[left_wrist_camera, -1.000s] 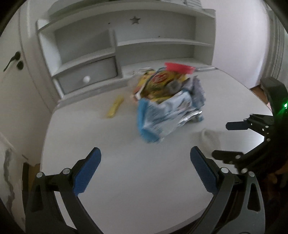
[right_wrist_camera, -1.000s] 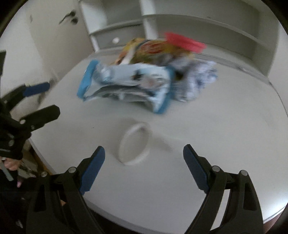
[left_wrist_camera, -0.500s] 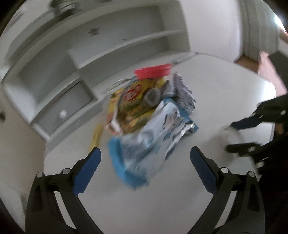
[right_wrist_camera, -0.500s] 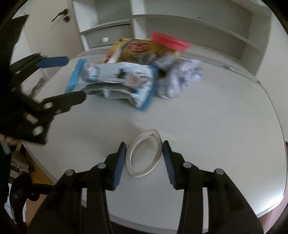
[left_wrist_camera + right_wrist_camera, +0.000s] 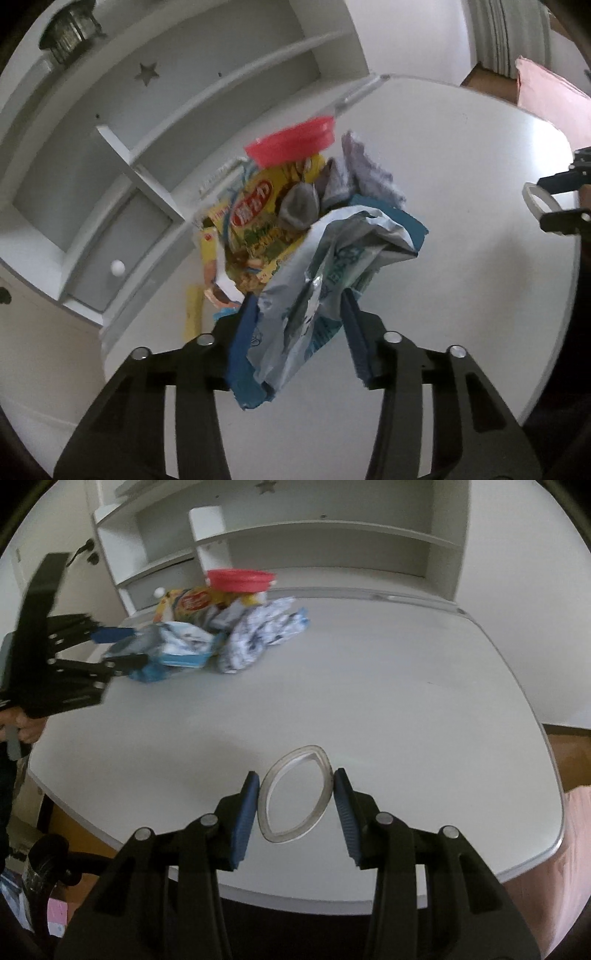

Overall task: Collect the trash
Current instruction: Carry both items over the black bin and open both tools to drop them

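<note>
Your left gripper has just been closing its jaws, and they now pinch the light-blue crinkled snack bag at its near end; the foil bunches between the pads, so the hold looks real but thin. Take the weight slowly and watch that the slick film does not slide out, since the bag's far end lies against the rest of the heap. That heap sits toward the back of the counter: a yellow snack packet, a red lid on top, a grey crumpled piece and a crumpled white-and-blue wrapper beside them. A yellow strip lies apart, near the counter's edge by the drawer.

Your right gripper has its jaws partly closed on a clear plastic ring, squeezed into an oval between the pads near the counter's front edge. Keep that squeeze steady; judging by its bend, the ring could spring out sideways if you ease off.

The counter is white and smooth with rounded corners. Behind it stands a white shelf unit with a star cut-out and a small drawer; a door handle shows at the left in the right wrist view.
</note>
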Demonstrator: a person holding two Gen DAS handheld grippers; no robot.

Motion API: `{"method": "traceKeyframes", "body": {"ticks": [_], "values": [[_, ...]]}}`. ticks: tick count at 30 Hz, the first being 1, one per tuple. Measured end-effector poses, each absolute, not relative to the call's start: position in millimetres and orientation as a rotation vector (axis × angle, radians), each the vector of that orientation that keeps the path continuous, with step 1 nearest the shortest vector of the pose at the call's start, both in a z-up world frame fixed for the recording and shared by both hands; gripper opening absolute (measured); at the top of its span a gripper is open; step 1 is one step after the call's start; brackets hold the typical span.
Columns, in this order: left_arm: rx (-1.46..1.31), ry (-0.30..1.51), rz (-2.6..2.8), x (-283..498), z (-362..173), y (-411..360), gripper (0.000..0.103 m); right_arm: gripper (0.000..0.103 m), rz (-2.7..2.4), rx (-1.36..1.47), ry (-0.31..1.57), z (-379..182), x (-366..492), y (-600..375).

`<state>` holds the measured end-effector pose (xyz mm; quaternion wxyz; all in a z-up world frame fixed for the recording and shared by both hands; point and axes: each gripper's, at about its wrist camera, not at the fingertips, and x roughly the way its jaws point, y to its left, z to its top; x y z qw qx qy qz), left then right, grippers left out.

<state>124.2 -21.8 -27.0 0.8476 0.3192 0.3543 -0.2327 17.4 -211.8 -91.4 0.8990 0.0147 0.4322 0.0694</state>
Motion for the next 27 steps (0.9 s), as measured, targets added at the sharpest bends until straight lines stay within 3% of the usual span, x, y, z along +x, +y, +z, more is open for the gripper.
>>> {"method": "traceKeyframes", "body": {"ticks": [10,20,27], "values": [[0.397,0.742,-0.606,112.0,33.4,-64.8,0.044,0.041,-0.013,0.186,0.836,-83.3,-9.7,-312.2],[0.379,0.810,-1.045,63.0,3.2,-317.9,0.044,0.041,-0.566,0.362,0.737,-92.8,-96.2,-502.2],[0.507,0.932,-1.304,-7.6,-63.5,-491.3,0.044,0.041,-0.877,0.628,0.797,-163.1,-192.0,-614.1]]}}
